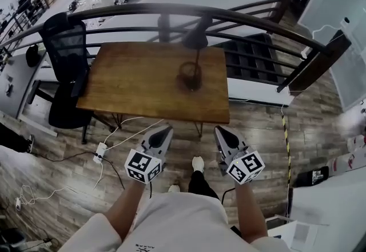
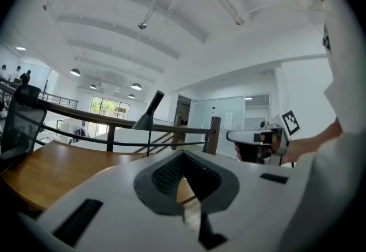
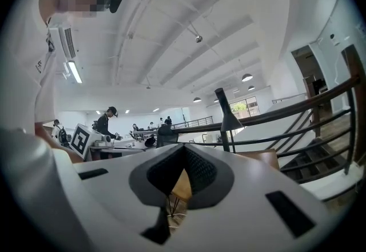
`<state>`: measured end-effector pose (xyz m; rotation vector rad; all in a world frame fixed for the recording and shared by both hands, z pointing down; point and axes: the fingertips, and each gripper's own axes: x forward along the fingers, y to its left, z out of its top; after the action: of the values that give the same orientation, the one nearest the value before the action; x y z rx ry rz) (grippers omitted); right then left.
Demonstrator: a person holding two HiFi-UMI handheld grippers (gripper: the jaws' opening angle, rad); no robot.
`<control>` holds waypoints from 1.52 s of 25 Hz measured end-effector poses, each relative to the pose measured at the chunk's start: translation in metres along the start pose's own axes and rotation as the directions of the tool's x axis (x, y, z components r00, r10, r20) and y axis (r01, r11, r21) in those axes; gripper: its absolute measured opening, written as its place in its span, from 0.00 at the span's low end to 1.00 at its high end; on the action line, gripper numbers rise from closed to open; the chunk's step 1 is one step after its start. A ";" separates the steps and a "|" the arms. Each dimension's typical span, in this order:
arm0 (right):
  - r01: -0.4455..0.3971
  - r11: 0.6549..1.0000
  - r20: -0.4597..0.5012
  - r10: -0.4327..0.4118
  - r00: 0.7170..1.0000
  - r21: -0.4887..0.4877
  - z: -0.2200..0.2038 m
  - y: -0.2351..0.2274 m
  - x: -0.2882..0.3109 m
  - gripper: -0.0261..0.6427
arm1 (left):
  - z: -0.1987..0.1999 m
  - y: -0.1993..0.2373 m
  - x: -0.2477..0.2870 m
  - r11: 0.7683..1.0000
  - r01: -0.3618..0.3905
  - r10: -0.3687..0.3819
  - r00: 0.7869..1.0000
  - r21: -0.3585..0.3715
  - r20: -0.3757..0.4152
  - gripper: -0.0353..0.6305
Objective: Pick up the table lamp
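On the wooden worktop, right of its middle and well back from the near edge, stands the table lamp. It is dark, with a round base, a thin stem and a cone shade that shows against the far edge. Nothing touches it.

Short of the near edge, over the plank floor, the person holds both tools side by side, pointing toward the worktop. The left hand-held gripper has its jaws pressed together with nothing between them, as its own view shows. The right hand-held gripper is pressed together and empty as well. Both are well apart from the lamp.

At the worktop's left edge stands a black office chair. A dark curved railing runs beyond the far edge. A white power strip with cables lies on the floor below the near left corner.
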<state>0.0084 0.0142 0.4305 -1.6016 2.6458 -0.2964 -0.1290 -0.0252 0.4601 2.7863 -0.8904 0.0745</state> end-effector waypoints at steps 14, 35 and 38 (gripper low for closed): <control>-0.151 0.988 -0.041 0.150 0.988 -0.029 0.019 -0.123 0.069 0.06 | 0.044 0.033 0.110 0.994 -0.106 0.105 0.993 0.023 0.054 0.07; -0.165 0.985 -0.178 0.153 0.972 -0.052 -0.035 -0.261 0.186 0.06 | 0.039 0.068 0.212 0.940 -0.342 0.343 0.939 -0.007 0.014 0.07; -0.155 0.986 -0.204 0.141 0.969 -0.054 -0.044 -0.263 0.211 0.06 | 0.041 0.075 0.217 0.936 -0.353 0.353 0.936 0.005 0.004 0.07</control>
<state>0.1343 -0.2835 0.5360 -1.4518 2.9386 -0.3816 0.0037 -0.2172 0.4587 2.5965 -1.3837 0.1283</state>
